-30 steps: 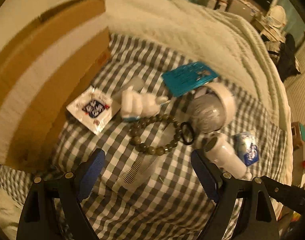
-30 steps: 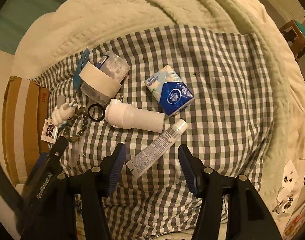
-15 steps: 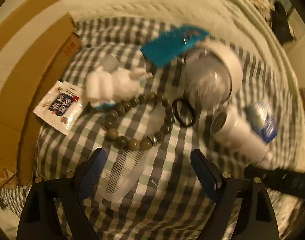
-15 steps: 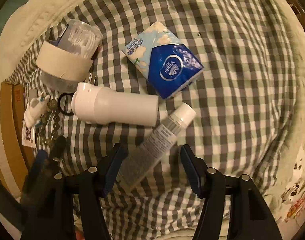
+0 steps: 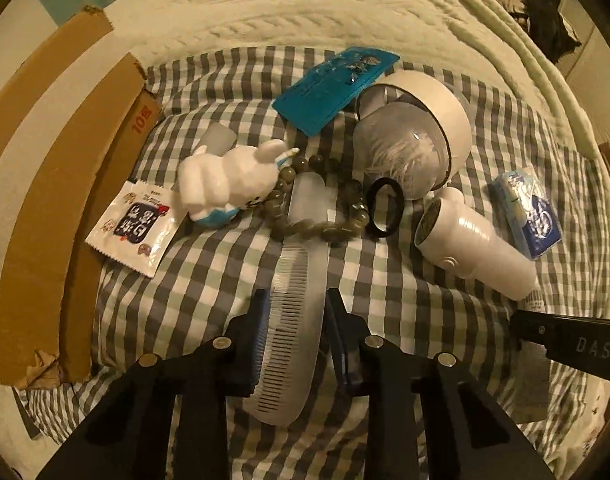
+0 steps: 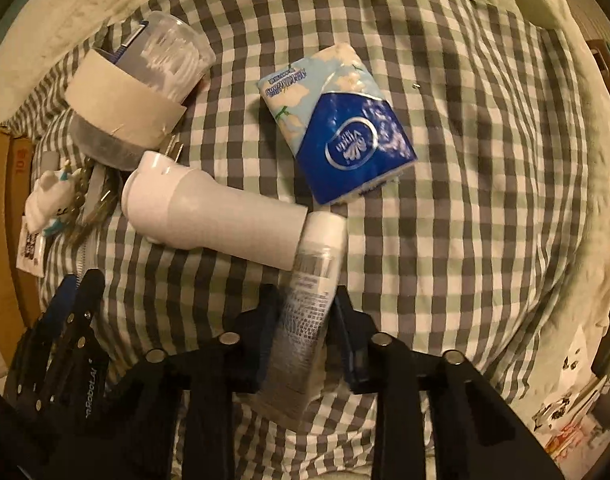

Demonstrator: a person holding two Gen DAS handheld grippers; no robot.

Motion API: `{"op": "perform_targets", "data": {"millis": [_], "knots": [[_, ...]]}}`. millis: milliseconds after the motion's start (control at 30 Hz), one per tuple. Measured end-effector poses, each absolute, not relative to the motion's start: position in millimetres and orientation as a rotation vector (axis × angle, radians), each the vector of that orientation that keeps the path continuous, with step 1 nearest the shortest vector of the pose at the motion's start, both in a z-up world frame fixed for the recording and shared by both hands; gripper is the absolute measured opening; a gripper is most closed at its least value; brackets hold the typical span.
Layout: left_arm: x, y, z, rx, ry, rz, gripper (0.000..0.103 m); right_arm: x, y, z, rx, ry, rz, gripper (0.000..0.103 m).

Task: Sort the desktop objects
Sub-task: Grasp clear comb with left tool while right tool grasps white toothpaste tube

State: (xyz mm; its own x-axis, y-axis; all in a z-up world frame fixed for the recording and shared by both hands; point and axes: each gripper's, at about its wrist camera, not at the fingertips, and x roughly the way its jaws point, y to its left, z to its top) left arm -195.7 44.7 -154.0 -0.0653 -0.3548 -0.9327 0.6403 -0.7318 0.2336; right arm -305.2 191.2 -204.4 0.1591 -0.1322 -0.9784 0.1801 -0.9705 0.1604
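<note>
You are at the pickup step: your left claw [image 5: 295,312] pinches the comb [image 5: 295,320] at lower centre, your right claw [image 6: 307,312] pinches the tube [image 6: 305,316]. Next, lift both clear of the bead bracelet [image 5: 325,228] and white cylinder [image 6: 209,216].

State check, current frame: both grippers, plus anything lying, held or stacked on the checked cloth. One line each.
left gripper: shut on translucent plastic comb
right gripper: shut on white squeeze tube, cap on
white cylindrical lint shaver: lying on its side
clear cotton-swab jar: tipped over, inside white tape roll
grey-green bead bracelet: lying over the comb
blue tissue pack: flat, sealed
brown cardboard box: flaps open
</note>
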Motion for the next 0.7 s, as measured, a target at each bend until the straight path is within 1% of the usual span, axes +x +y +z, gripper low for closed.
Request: {"op": "perform_targets", "data": {"millis": [67,367,567,633,700], "knots": [[-191,44,-149,1.525,0.335,-1.867,0.028,-303,196,-199,2.196,0.034,-1.901,0.022],[-174,52,-129,1.493,0.407,-1.902,0.026,-283,212,-166,2.142,-0.024,-1.956,0.022],[-159,62,-93,1.423,0.417,-1.96,0.024,-267,218,-134,2.069,-0.126,-1.984,0.022],[-154,61,-86,1.409,0.443,-1.969,0.003,-264,218,-120,2.029,-0.151,-1.998,0.022],[-146,60,-78,1.403,0.477,-1.973,0.003,-265,212,-104,1.99,-0.158,-2.026,0.022]]}}
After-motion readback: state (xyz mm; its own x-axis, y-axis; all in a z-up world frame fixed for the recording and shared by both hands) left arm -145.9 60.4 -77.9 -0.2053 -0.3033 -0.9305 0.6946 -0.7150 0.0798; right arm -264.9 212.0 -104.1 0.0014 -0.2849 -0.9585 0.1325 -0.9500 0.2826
